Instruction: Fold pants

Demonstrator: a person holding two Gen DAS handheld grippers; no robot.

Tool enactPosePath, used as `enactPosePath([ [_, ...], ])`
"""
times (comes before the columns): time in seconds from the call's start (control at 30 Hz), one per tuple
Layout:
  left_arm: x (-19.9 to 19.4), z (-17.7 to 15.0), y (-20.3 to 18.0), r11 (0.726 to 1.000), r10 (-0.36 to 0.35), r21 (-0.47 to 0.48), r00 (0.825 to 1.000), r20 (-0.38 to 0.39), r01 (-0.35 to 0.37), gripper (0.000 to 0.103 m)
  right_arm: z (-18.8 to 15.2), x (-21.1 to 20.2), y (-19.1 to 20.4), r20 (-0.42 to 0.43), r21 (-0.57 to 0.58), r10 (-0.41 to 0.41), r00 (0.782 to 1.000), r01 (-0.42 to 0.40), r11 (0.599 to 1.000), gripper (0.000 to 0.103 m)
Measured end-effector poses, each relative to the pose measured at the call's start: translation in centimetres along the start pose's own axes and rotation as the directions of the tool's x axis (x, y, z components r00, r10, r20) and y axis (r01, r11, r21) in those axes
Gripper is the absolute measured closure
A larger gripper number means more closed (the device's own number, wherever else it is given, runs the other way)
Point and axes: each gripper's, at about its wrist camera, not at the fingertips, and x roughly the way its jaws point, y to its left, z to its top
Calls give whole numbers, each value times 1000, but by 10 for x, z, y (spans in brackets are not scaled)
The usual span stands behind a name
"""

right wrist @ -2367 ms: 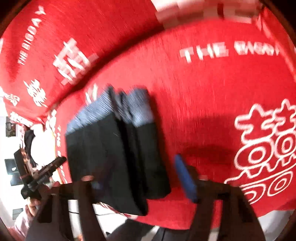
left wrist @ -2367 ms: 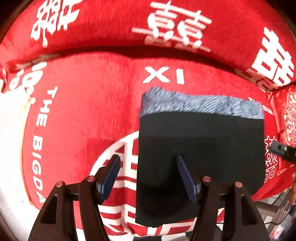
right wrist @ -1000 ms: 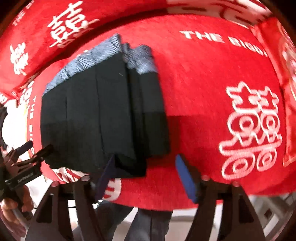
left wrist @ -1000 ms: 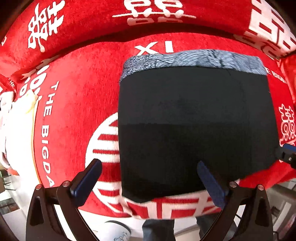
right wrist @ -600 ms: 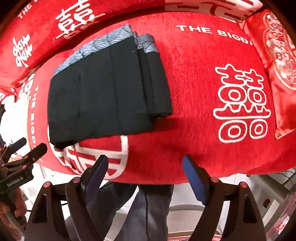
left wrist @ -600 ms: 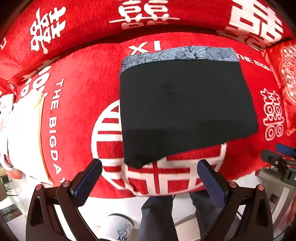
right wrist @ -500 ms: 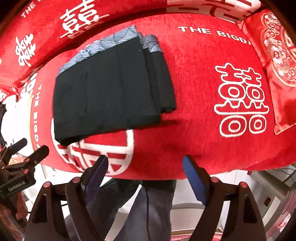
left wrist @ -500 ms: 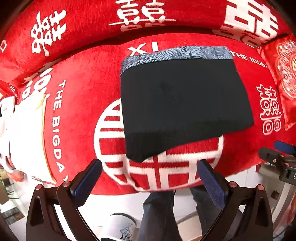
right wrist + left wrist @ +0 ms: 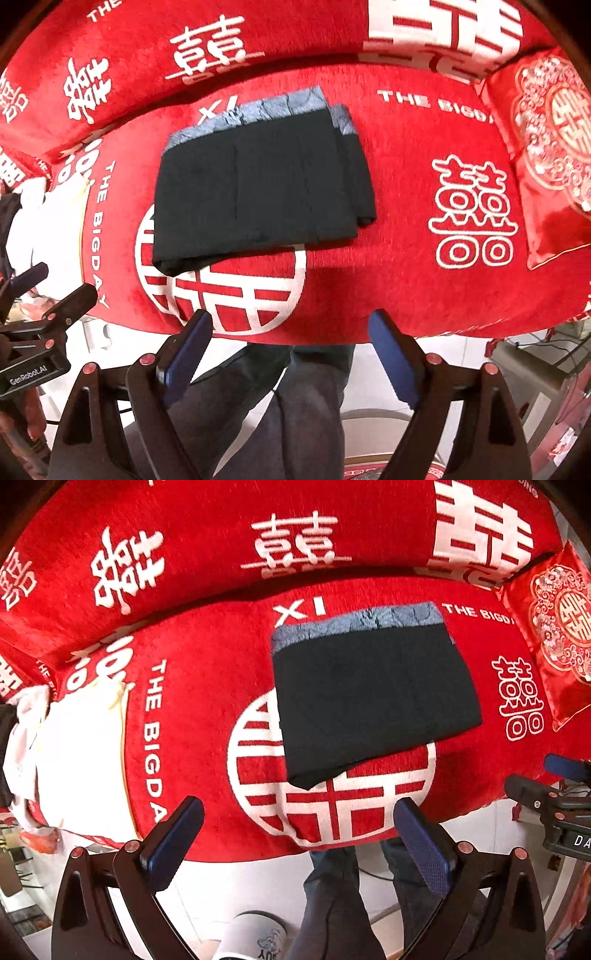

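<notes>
A: What's on the left?
B: The left hand-held gripper (image 9: 297, 838) hangs off the red sofa cushion (image 9: 207, 686), jaws spread wide, gripping nothing.
A: And the pants?
B: The folded black pants (image 9: 258, 192) lie flat mid-cushion, grey waistband (image 9: 258, 110) at the far edge.
A: Right side?
B: The right hand-held gripper (image 9: 290, 350) is wide open too, empty, near a red pillow (image 9: 550, 155)

White mug (image 9: 255, 939) cut off at bottom edge; pants (image 9: 258, 184) inner fold layers hidden; red cushion (image 9: 554, 627) cropped right.
</notes>
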Motion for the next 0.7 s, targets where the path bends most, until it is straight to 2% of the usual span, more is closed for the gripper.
enactPosePath([
  [0.27,-15,1,4,1000,17,-16,999,43,-17,0,7,-26,12,72,5,-52,996,52,999,14],
  [0.7,-25,6,3,1000,7,-24,997,73,-6,0,19,-44,25,112,-30,-87,990,91,995,14],
])
